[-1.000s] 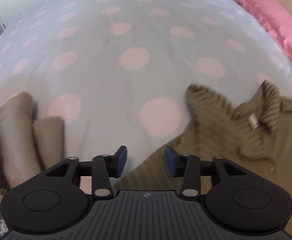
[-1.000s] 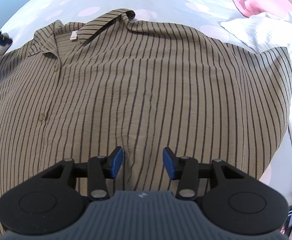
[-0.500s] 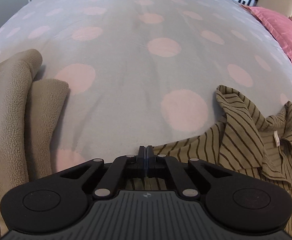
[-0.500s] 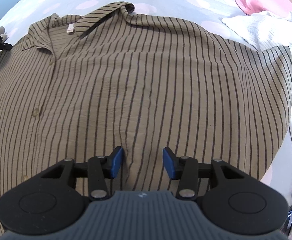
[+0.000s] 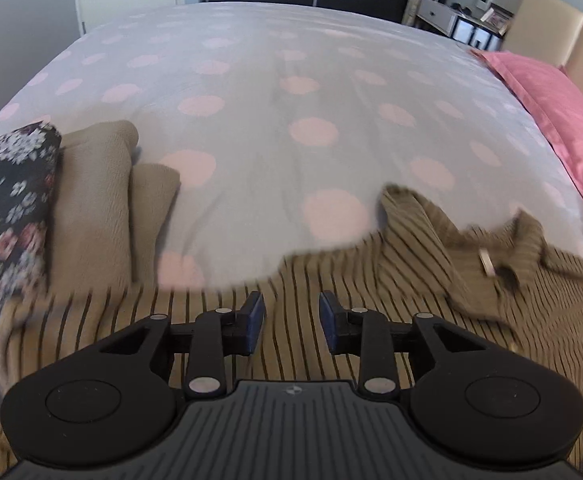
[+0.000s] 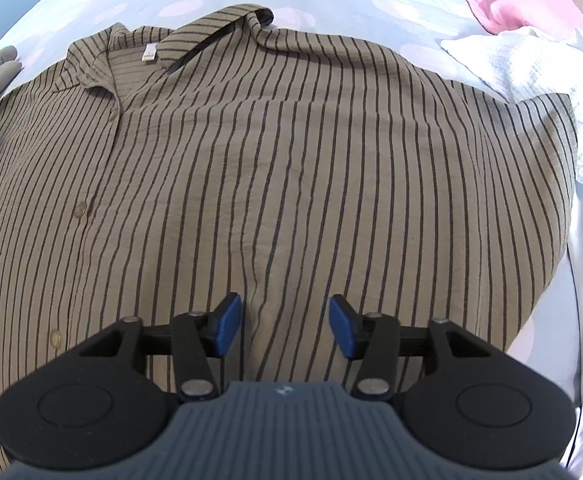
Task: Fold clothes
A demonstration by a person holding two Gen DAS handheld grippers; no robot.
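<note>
A tan shirt with dark stripes (image 6: 275, 168) lies spread flat on the bed, collar at the far side and buttons down its left part. My right gripper (image 6: 285, 326) is open just above the shirt's lower middle, holding nothing. In the left wrist view the shirt (image 5: 431, 280) shows its shoulder edge and rumpled collar. My left gripper (image 5: 291, 322) is open over the shirt's striped edge, holding nothing.
The bed cover (image 5: 291, 100) is pale with pink dots. A folded beige fleece (image 5: 99, 200) and a dark floral garment (image 5: 7, 208) lie at the left. A pink pillow (image 5: 551, 112) lies at the right. A white garment (image 6: 531, 68) lies beside the shirt's right side.
My left gripper was shut at the shirt's edge half a second ago; it has opened and drawn back and up. The shirt lies flatter. The right gripper has barely moved.
</note>
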